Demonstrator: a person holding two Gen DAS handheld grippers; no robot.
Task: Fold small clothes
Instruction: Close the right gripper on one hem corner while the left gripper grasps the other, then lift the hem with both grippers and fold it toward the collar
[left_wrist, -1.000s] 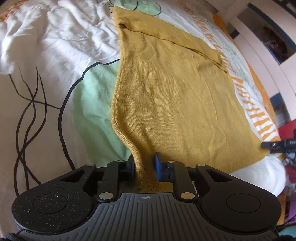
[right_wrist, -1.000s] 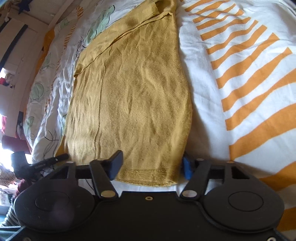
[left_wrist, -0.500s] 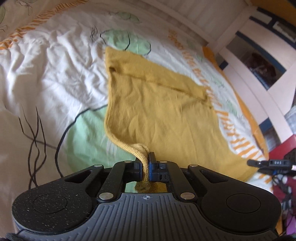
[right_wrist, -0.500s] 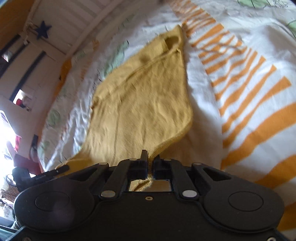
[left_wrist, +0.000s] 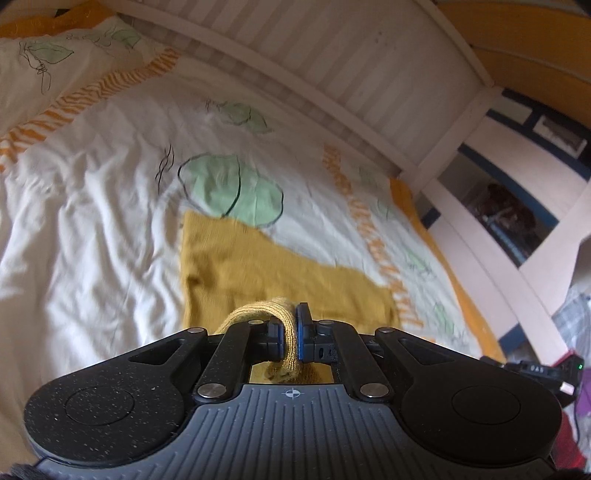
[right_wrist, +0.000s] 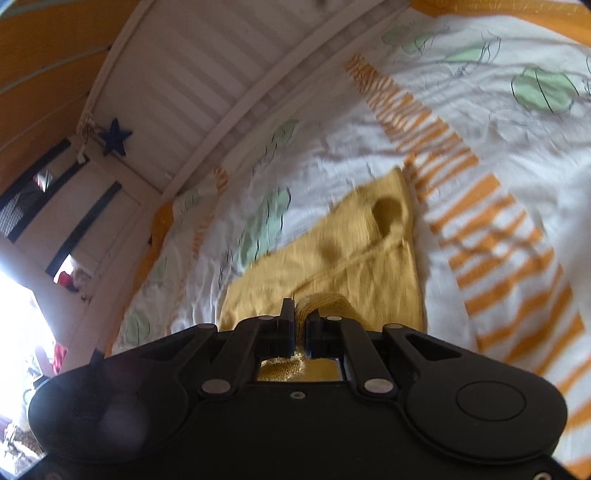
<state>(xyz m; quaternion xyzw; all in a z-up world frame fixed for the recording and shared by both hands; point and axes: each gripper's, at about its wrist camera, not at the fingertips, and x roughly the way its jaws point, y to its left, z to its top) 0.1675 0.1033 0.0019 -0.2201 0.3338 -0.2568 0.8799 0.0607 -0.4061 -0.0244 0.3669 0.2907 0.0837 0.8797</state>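
A mustard-yellow knit garment (left_wrist: 280, 273) lies on the bed; its far part rests flat with a sleeve opening visible in the right wrist view (right_wrist: 354, 254). My left gripper (left_wrist: 290, 332) is shut on the garment's near hem, which bunches between the blue pads. My right gripper (right_wrist: 300, 328) is shut on the hem's other corner. Both hold the near edge lifted above the bed, so the near part of the garment is hidden beneath the grippers.
The bed has a white duvet (left_wrist: 92, 206) with green leaf shapes and orange stripes (right_wrist: 491, 236). A white slatted bed rail (left_wrist: 369, 74) runs along the far side. White shelves (left_wrist: 517, 206) stand at the right, and a window area (right_wrist: 22, 295) at the left.
Both grippers closed on the near hem, the right one from open a second ago. They then lifted it and carried it forward toward the garment's far end, so less garment shows.
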